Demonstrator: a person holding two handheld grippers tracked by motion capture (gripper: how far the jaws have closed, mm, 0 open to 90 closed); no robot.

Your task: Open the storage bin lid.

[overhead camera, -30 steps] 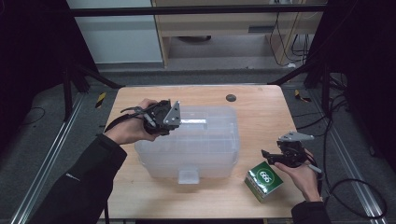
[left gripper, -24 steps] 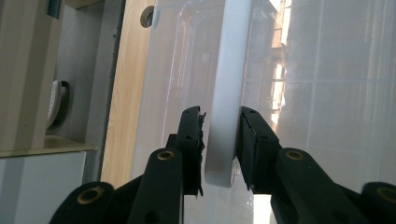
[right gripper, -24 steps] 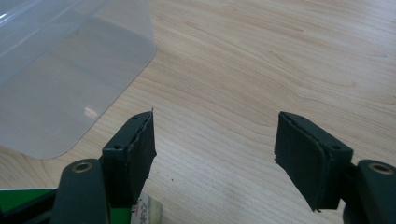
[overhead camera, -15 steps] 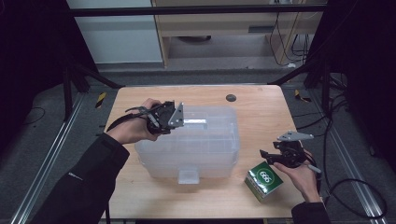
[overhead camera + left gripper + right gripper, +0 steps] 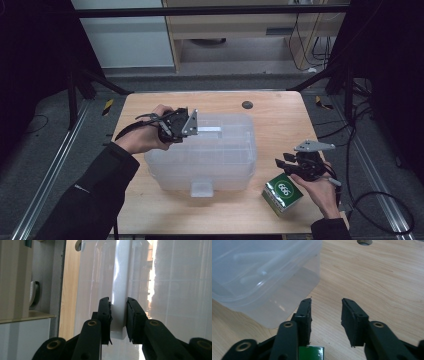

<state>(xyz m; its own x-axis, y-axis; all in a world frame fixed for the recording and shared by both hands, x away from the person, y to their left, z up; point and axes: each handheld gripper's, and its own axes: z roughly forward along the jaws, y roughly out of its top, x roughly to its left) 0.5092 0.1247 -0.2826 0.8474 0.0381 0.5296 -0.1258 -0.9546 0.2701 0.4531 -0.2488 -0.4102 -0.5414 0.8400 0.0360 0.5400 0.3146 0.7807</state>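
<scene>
A clear plastic storage box (image 5: 205,155) with a lid stands in the middle of the wooden table. My left gripper (image 5: 192,129) is shut on the white handle (image 5: 119,302) on top of the lid; the handle (image 5: 210,130) lies flat along the lid. My right gripper (image 5: 281,161) hovers open at the box's right side, just above a green carton (image 5: 283,192) that lies on the table. In the right gripper view the jaws (image 5: 325,315) stand apart with bare wood between them, the box's corner (image 5: 287,290) at left and the carton's green edge (image 5: 310,351) below.
A small dark round hole (image 5: 247,104) sits near the table's far edge. Black frame posts stand at both sides, cables (image 5: 370,200) trail on the floor at right, and a cabinet stands behind the table.
The right gripper has shifted slightly left toward the box. The left gripper stays on the handle.
</scene>
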